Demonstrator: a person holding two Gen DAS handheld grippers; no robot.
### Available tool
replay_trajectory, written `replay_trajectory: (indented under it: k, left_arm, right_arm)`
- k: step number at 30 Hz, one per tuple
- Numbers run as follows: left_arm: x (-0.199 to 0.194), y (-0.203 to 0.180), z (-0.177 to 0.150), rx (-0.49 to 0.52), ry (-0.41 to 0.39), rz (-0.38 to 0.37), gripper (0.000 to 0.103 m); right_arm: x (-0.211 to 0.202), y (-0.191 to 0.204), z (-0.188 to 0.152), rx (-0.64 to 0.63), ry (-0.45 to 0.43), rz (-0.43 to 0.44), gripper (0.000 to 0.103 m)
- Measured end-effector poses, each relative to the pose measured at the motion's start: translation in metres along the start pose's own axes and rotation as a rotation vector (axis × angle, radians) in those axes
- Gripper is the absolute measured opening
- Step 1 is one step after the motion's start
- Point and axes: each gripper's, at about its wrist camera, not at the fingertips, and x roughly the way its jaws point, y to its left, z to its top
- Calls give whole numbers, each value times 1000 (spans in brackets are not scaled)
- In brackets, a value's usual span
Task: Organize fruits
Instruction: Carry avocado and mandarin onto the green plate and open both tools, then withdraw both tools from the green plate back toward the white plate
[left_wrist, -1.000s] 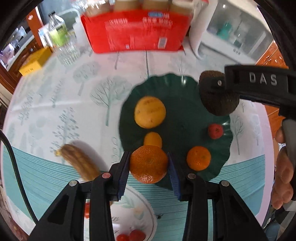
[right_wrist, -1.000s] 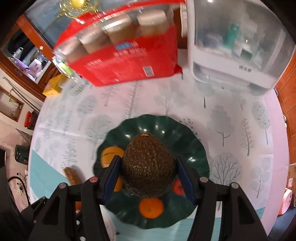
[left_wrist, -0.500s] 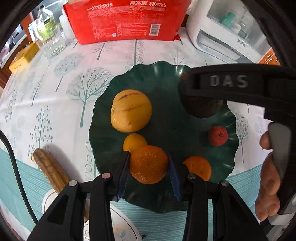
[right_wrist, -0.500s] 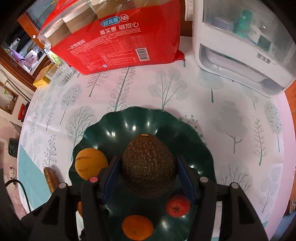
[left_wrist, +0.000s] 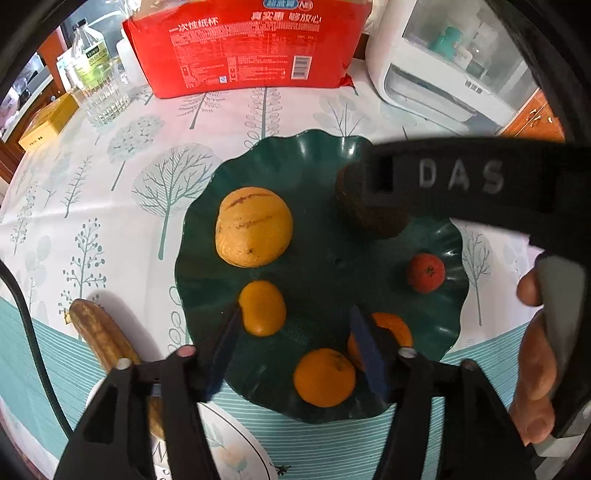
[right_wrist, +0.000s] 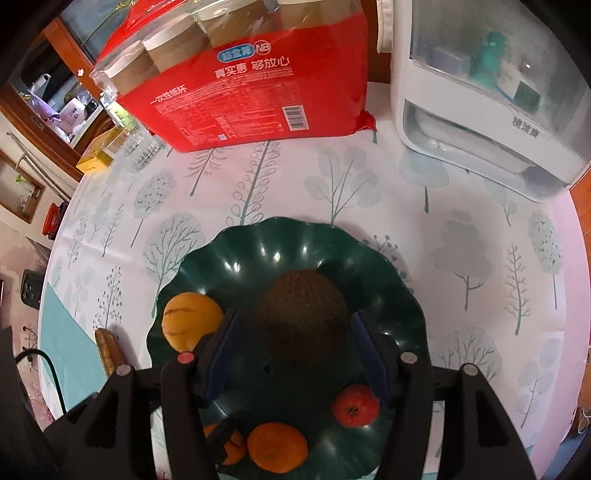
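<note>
Nearest, left gripper (left_wrist: 293, 345) spread wide over the green plate (left_wrist: 317, 147) — orange (left_wrist: 324, 377) resting free on the near rim. Further in, right gripper (right_wrist: 293, 345) parted too, avocado (right_wrist: 303, 317) sitting on the plate between the pads, seemingly untouched. Best lifted straight up and back, avoiding a nudge — round fruit rolls. Beyond the rim, a banana (left_wrist: 99, 338) left on the cloth.

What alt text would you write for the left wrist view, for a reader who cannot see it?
The open left hand-held gripper hovers over a dark green plate holding a yellow melon, three oranges, a small red fruit and an avocado. The right hand-held gripper crosses above the avocado.
</note>
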Motion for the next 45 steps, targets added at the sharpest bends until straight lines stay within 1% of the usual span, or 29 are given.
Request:
replay_trajectory:
  k: [2, 4, 10, 21, 29, 39, 45]
  left_arm:
    - [-5, 1, -2, -2, -10, 8, 74]
    - [-9, 2, -4, -8, -13, 16, 77]
    - [-16, 11, -7, -30, -12, 22, 77]
    - [-42, 26, -18, -54, -44, 40, 78]
    - [-64, 38, -27, -66, -76, 51, 78]
    - [-90, 53, -42, -83, -108, 58, 78]
    - [-111, 63, -54, -72, -142, 75, 78]
  right_arm:
    - [1, 0, -3, -1, 5, -1, 62]
    - [1, 1, -6, -4, 7, -9, 62]
    - [-6, 3, -16, -14, 0, -13, 62]
    - [-26, 13, -33, -31, -31, -6, 62]
    - [-37, 20, -49, -39, -39, -8, 62]
    - [-63, 32, -70, -46, -70, -15, 62]
    - [-77, 42, -85, -40, -70, -31, 62]
